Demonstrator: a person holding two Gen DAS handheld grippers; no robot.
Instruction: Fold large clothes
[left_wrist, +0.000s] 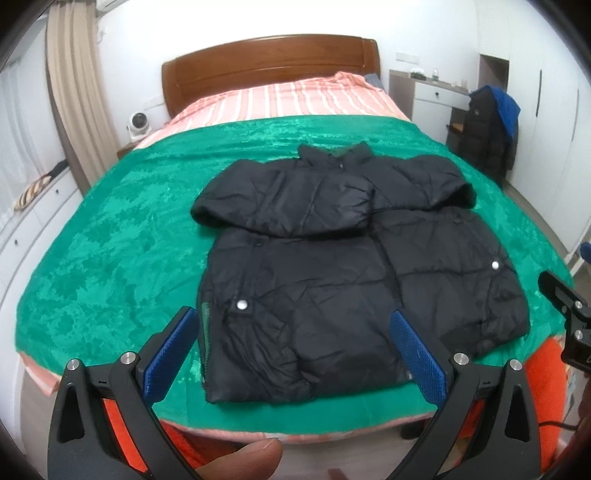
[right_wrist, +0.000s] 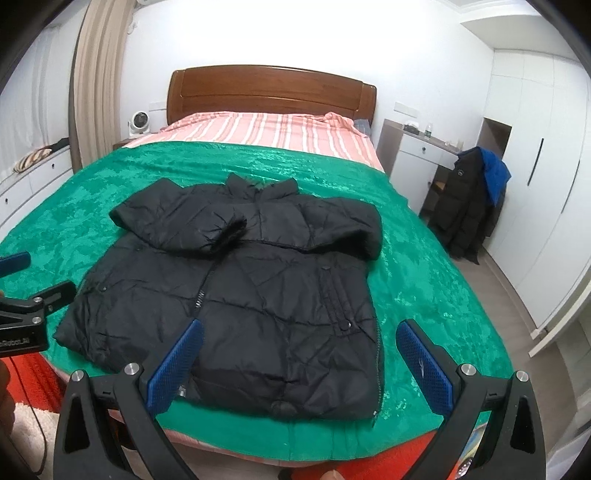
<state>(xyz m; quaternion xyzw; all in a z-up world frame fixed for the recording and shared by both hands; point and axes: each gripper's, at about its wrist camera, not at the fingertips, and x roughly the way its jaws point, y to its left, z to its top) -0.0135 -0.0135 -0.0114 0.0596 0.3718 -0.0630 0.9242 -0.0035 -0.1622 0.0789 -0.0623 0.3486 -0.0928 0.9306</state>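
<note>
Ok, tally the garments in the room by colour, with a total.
Black: 2, the black jacket spread on the green blanket with both sleeves folded in, and the black coat hanging by the wardrobe.
Blue: 1, the blue garment draped over that coat.
Total: 3

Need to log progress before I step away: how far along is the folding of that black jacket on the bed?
Partly done. The black jacket lies front-up on the green blanket with both sleeves already folded across the chest. In hand: nothing. The left gripper and right gripper are both open above the hem, touching no fabric. Left: folding the body, probably hem up toward the collar.
</note>
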